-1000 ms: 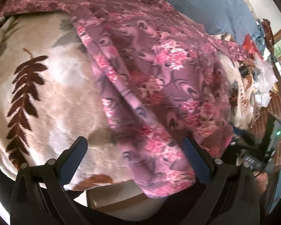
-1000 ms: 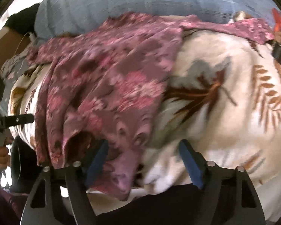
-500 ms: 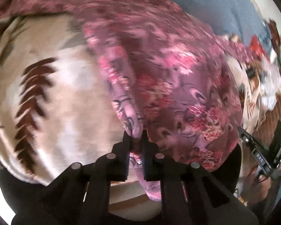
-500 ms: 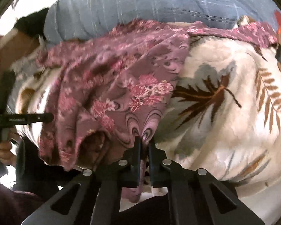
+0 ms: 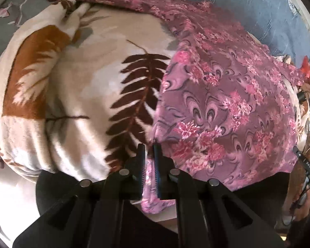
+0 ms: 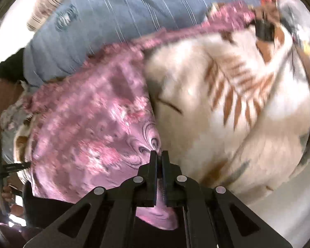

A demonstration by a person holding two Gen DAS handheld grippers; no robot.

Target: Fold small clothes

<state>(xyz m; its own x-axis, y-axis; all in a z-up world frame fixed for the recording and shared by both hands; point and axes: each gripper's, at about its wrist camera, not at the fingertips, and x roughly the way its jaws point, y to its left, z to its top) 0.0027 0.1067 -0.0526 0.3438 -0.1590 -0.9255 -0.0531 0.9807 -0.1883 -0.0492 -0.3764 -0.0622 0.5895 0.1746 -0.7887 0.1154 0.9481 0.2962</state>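
A purple-pink floral garment (image 5: 223, 111) lies spread on a cream leaf-print blanket (image 5: 82, 95). My left gripper (image 5: 149, 150) is shut on the garment's near left edge, with cloth pinched between the fingers. In the right wrist view the same garment (image 6: 93, 132) fills the left half, blurred by motion. My right gripper (image 6: 159, 155) is shut on its near right edge, cloth hanging down between the fingers. The garment's far part runs along the blanket's back edge.
A blue-grey quilt (image 5: 258, 10) lies behind the blanket, also seen in the right wrist view (image 6: 113, 20). Red and white clutter (image 5: 308, 70) sits at the far right. The other gripper's handle (image 5: 305, 165) shows at the right edge.
Both grippers were open a second ago, closed on the garment's near edge, and now hold it stretched wider apart. The right view is moving fast.
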